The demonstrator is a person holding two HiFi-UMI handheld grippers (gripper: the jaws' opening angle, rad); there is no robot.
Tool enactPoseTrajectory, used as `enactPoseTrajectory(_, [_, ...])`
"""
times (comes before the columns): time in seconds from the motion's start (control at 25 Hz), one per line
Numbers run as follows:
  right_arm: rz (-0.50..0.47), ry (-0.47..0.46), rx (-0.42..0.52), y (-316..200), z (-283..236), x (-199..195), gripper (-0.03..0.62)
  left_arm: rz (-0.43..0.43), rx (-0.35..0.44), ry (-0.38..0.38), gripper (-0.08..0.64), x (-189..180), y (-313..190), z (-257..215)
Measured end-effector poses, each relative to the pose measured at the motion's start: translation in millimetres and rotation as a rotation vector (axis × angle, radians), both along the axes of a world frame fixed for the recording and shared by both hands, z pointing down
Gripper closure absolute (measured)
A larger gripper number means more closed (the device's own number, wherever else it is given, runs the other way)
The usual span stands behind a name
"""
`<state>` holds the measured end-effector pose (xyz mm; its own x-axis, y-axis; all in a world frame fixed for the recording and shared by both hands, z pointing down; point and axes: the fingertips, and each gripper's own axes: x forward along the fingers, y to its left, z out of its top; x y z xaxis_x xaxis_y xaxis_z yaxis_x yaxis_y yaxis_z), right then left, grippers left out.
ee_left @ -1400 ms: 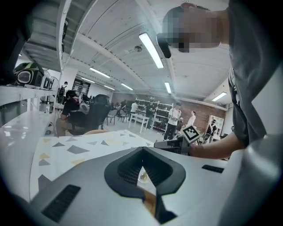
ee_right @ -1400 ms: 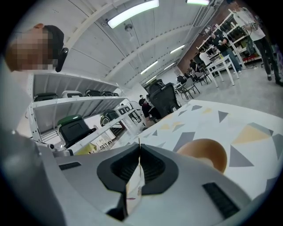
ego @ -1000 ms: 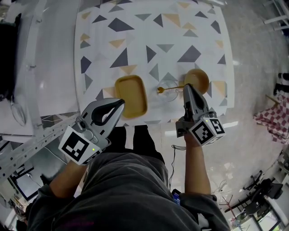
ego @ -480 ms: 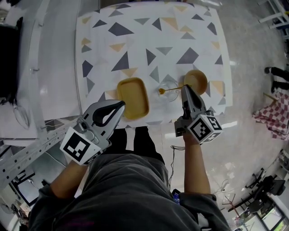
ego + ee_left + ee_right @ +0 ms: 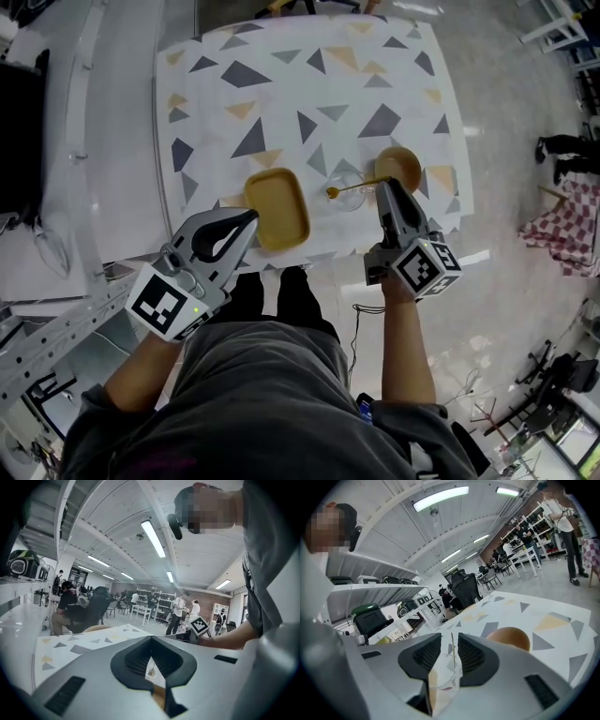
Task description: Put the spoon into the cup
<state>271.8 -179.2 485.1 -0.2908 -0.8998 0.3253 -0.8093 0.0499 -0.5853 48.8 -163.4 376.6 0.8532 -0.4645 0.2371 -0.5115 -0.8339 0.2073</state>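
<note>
Covering the desk (image 5: 281, 84) is a white cloth printed with grey, navy and tan triangles, and pale glossy floor (image 5: 525, 281) surrounds it. A metal rack (image 5: 66, 187) stands off its left edge. Along the near edge sit a yellow tray (image 5: 277, 206), a clear cup (image 5: 349, 174) and a round wooden bowl (image 5: 398, 165) towards the right near corner.

The right gripper (image 5: 384, 185) reaches in over that edge between cup and bowl. Its jaws are clenched on the handle of the gold spoon (image 5: 354, 187), which stretches left across the cup to its left rim. The left gripper (image 5: 251, 217) hovers at the tray's near left corner, jaw tips pressed together with nothing between them.
</note>
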Motion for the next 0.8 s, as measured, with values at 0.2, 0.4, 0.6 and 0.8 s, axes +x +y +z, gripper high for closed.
enactPoseTrajectory(0.2, [0.043, 0.020, 0.026, 13, -21, 6, 0.486, 0.017, 0.026, 0.012, 0.545, -7, -1, -13])
enactPoseTrajectory(0.4, [0.076, 0.050, 0.059, 28, -44, 7, 0.486, 0.036, 0.048, 0.034, 0.545, -15, 0, -25])
enactPoseTrajectory(0.6, [0.086, 0.077, 0.102, 41, -74, -2, 0.486, 0.064, 0.069, 0.056, 0.545, -20, 4, -37])
enactPoseTrajectory(0.8, [0.085, 0.096, 0.156, 51, -105, -14, 0.490, 0.095, 0.088, 0.079, 0.545, -22, 9, -49])
